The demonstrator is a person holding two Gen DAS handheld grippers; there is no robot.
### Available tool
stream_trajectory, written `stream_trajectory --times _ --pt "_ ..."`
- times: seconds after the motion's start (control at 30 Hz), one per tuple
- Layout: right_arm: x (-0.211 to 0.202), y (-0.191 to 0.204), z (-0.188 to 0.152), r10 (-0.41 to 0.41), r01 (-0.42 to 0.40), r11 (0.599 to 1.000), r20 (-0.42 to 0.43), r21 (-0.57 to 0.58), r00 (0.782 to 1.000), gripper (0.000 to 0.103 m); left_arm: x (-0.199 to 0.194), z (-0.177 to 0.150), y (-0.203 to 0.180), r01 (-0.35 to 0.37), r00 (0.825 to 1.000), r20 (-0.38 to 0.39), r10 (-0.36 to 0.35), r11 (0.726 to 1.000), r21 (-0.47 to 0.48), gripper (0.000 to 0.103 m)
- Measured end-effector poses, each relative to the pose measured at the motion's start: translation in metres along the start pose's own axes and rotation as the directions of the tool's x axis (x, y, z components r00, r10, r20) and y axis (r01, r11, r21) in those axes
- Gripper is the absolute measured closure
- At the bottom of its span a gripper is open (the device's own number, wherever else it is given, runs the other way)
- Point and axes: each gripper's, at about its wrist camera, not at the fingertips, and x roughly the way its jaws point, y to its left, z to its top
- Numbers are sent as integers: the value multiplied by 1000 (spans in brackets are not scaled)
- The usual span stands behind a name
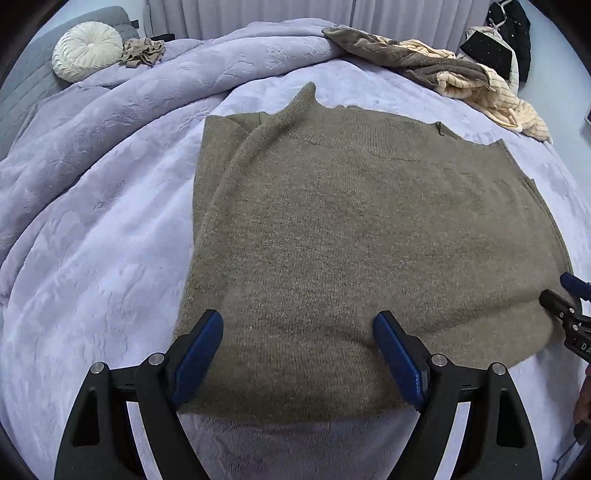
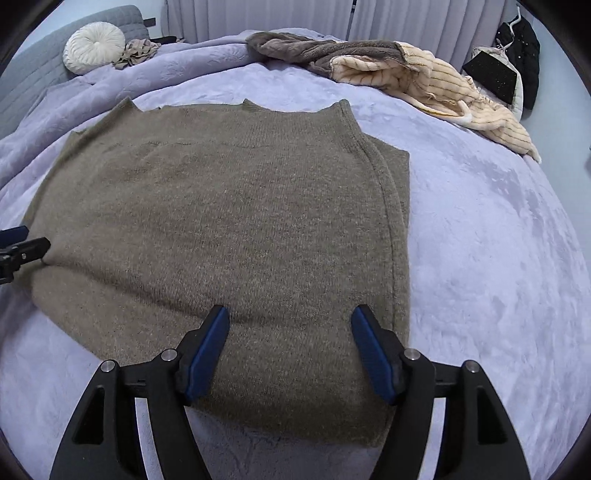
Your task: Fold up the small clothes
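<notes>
Closest in, the left gripper (image 1: 297, 326) is spread wide with nothing between its blue pads, its two fingers resting over the near hem of the sweater (image 1: 351, 236) at that side. The right gripper (image 2: 290, 321) stands the same way, jaws well apart and holding nothing, poised over the hem toward the other side; each one's tip also shows at the edge of the other's view. The olive-brown sweater lies flat on the lilac blanket (image 1: 92, 240) in the middle of the bed, hem nearest, collar pointing away, and both side edges are turned in so a doubled layer runs along each flank. Beyond the collar, the blanket bunches into a thick ridge across the bed. On that ridge to the right sprawls a brown and cream striped fleece garment (image 2: 424, 81). Far left, a round cream cushion (image 1: 86, 50) leans on the grey headboard (image 2: 33, 74), with a small crumpled beige cloth (image 1: 142, 51) just beside it. Pale curtains (image 2: 406, 18) hang behind everything.
</notes>
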Motion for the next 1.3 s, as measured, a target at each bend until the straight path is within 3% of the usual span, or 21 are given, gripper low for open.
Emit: stream_trajectory --times 0.1,0.2,0.27,0.33,0.4,0.57,0.6,0.7,0.8,0.83,0.97,1.0,1.03,1.1,1.13,1.23,1.3 --pt "-18 -6 -7 28 -30 999 40 43 999 27 -8 -7 9 12 1000 9 -11 1000 -26 18" --pt "-3 -7 -21 29 -28 999 -23 37 999 23 5 -17 24 11 999 -46 -15 997 -71 18" --pt "-5 -9 -26 36 -35 998 -27 47 999 23 -7 -19 30 1 999 -33 -4 994 -105 18" --pt "-19 -11 -22 48 -47 996 -10 76 999 22 -23 -20 40 61 998 3 -61 987 -147 18" --pt "-34 -10 -18 67 -69 994 26 89 997 22 -30 -19 60 104 995 21 -102 969 -224 18" --pt "-54 2 -8 95 -100 991 64 84 993 22 1 -23 113 194 973 -28 -229 877 -439 18" --pt "-55 6 -6 105 -110 990 67 83 992 22 6 -24 114 201 971 -30 -239 873 -444 18" --pt "-56 23 -1 133 -137 988 63 67 989 22 12 -17 94 230 965 -30 -261 895 -382 18" --pt "-51 42 6 145 -147 988 50 41 988 22 28 -9 72 312 933 -60 -355 881 -356 14" --pt "-50 48 8 152 -154 987 45 35 987 22 35 -5 69 331 924 -60 -377 870 -366 0" --pt "-47 70 25 192 -193 981 38 14 981 22 42 6 70 444 879 26 -476 798 -408 1" --pt "-46 75 32 204 -205 979 35 8 978 22 42 7 70 463 871 45 -489 787 -408 3" --pt "-45 80 40 218 -218 976 33 3 975 22 41 7 71 473 869 62 -492 784 -402 22" --pt "-40 91 62 253 -253 967 25 -1 967 22 45 7 75 461 874 58 -482 789 -407 49" --pt "-36 96 74 274 -275 962 17 2 961 22 47 6 78 469 870 65 -488 781 -412 56" --pt "-16 118 113 324 -323 946 -37 17 945 22 44 1 87 497 858 103 -504 759 -422 67" --pt "0 138 137 348 -347 937 -73 34 934 22 40 2 81 472 876 109 -469 791 -390 70"
